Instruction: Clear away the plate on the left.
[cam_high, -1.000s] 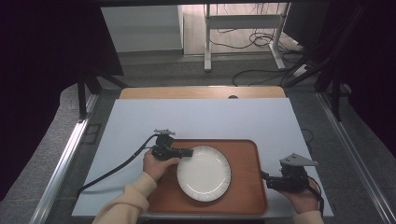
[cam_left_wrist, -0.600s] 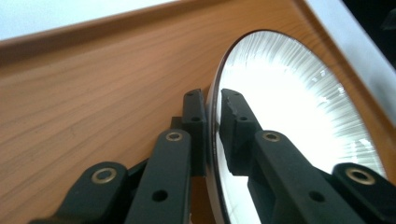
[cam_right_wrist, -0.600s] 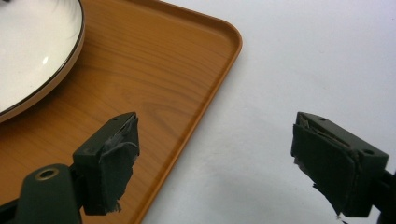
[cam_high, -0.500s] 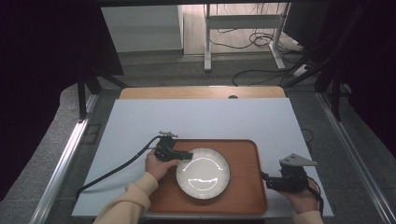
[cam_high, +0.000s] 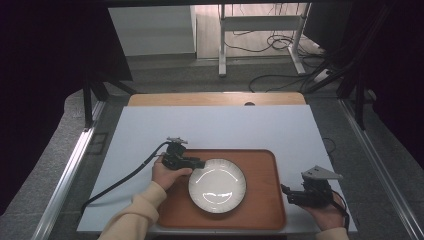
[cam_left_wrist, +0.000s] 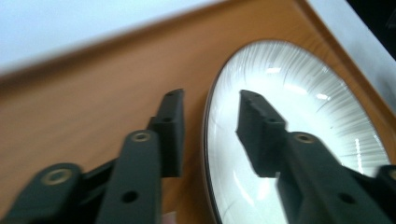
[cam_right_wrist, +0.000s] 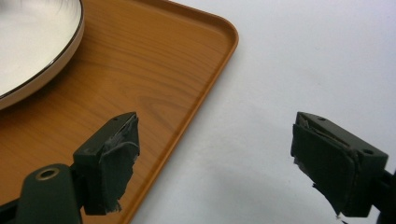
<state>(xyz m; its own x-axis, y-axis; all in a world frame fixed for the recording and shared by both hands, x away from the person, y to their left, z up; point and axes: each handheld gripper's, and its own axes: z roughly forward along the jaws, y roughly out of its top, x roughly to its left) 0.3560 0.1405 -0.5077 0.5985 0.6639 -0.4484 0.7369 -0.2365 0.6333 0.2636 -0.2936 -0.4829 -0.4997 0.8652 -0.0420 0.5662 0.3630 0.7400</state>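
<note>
So the plate sits on the tray, a bit left of the tray's middle, and the tray's on the table toward the near edge. The left gripper has its jaws apart on either side of the plate's rim, one over the tray, one over the plate. The right gripper straddles the tray's right edge, with the plate off to its left.

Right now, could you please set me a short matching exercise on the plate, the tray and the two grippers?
Things:
1. plate
2. tray
3. left gripper
4. right gripper

States:
A. open, one jaw over the tray's right edge and one over the table
B. brown wood, lying on the table
C. white, lying on the tray
D. open, jaws either side of the plate's rim

Pairs: 1-C, 2-B, 3-D, 4-A
</note>
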